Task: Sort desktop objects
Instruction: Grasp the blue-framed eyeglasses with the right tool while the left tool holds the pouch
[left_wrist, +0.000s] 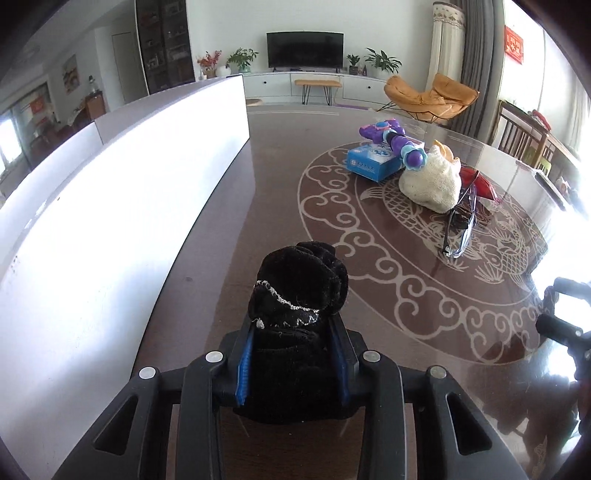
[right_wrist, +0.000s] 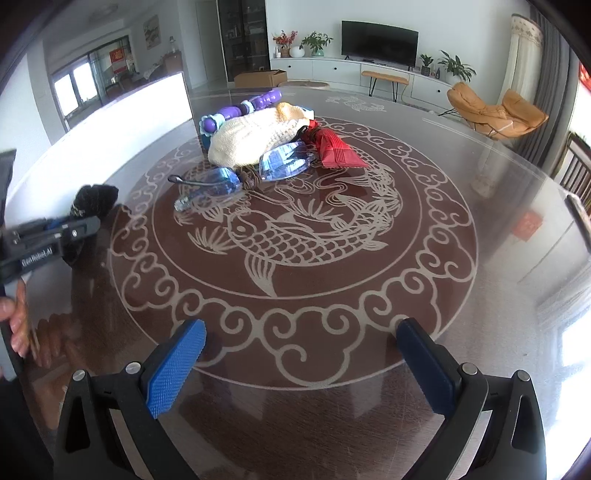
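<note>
My left gripper (left_wrist: 291, 332) is shut on a black velvet scrunchie (left_wrist: 299, 280) trimmed with a thin silver chain, held just above the dark table. The right wrist view shows the same gripper (right_wrist: 79, 221) at the far left with the scrunchie (right_wrist: 94, 199) sticking out of its tip. My right gripper (right_wrist: 301, 332) stands open over the table's fish pattern, nothing between its blue pads (right_wrist: 173, 369). A pile lies further back: a purple toy wand (left_wrist: 391, 136) on a blue box (left_wrist: 371, 160), a cream knitted piece (left_wrist: 432, 184), blue-lensed glasses (right_wrist: 255, 170) and a red packet (right_wrist: 336, 149).
Tall white box walls (left_wrist: 129, 177) run along the table's left side, close beside the left gripper. The glossy brown table (left_wrist: 258, 221) carries a pale fish-and-cloud pattern. A hand (right_wrist: 16, 325) grips the left tool's handle. Chairs stand beyond the table's right edge.
</note>
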